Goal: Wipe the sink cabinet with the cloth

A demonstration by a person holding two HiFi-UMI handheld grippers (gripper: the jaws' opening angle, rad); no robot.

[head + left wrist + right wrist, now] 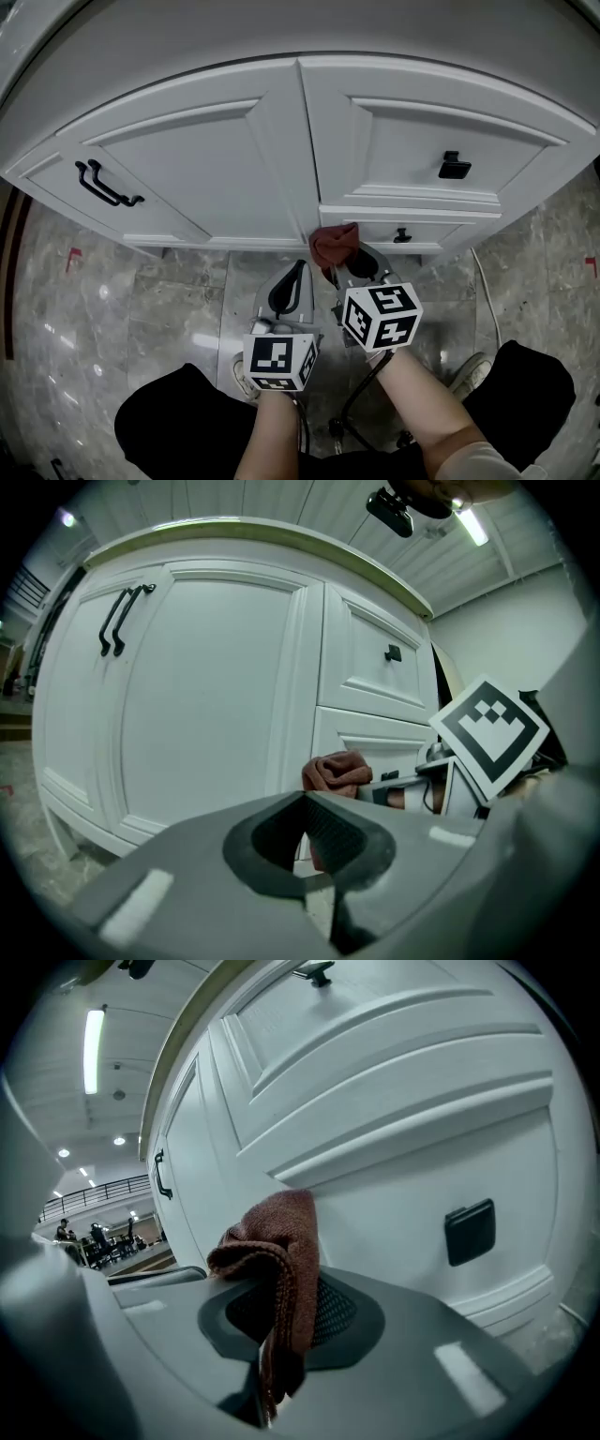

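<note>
My right gripper (345, 264) has its jaws clamped on the rust-red cloth (334, 244). In the right gripper view the cloth (277, 1241) is bunched above the jaws, with one fold hanging down between the dark pads. The bunched end rests against the white sink cabinet (216, 159), at the left end of the lower drawer (441, 232), just beside the edge of the tall door (187, 169). From the left gripper view the cloth (336, 772) looks to be touching that drawer front.

My left gripper (298, 274) is just to the left of the right one and a little further from the cabinet. Its jaws are together with nothing between them, and they point at the bottom of the door without touching it.

The lower drawer's small black knob (401, 235) is to the right of the cloth, well clear of it. The upper drawer (450, 141) has a square black knob (454, 167), and a pair of black bar handles (105, 185) sits at the door's far left. Grey marble floor (141, 309) lies below the cabinet, and a white cable (487, 300) runs across it on my right.
</note>
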